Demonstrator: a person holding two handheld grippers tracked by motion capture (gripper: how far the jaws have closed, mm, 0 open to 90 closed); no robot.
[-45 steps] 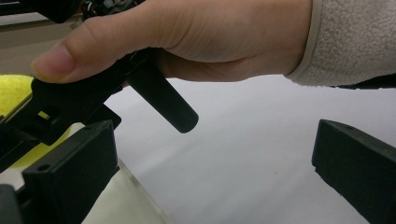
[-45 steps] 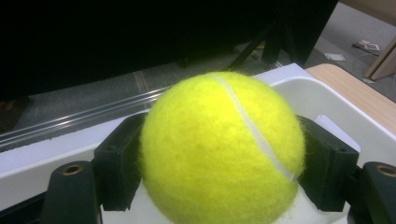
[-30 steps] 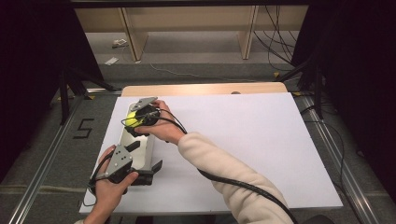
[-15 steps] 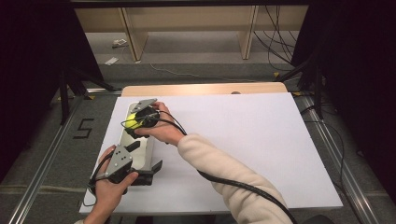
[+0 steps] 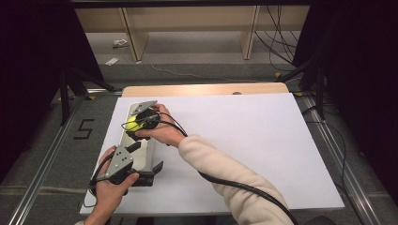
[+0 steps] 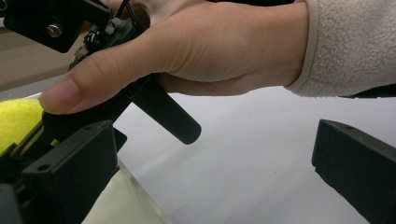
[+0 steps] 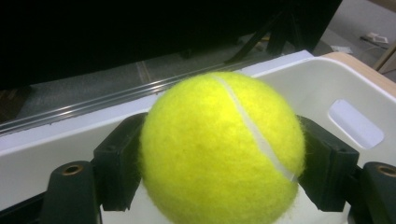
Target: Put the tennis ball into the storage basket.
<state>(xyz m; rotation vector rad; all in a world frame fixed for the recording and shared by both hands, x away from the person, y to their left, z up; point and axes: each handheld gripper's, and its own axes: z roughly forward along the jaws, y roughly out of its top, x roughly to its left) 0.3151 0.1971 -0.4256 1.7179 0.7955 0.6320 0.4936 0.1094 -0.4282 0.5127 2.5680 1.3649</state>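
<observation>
Nearest the person, the left gripper (image 5: 149, 158) sits at the near end of the white tray (image 5: 127, 121) with its jaws spread wide, one black jaw against the tray's near edge and the other out over the white table top (image 5: 263, 140), holding nothing. Farther along, the right gripper (image 7: 219, 163) is clamped on a yellow tennis ball (image 7: 220, 148), a jaw pressed to each side, and holds it over the tray's hollow, near the far end wall with its handle cut-out (image 7: 355, 122).

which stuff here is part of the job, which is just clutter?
In play:
tennis ball, clamped in the right gripper
white bin beneath the ball
left gripper, jaws apart at the bin's near end

Lying about:
wooden shelving beyond the table
floor cables
</observation>
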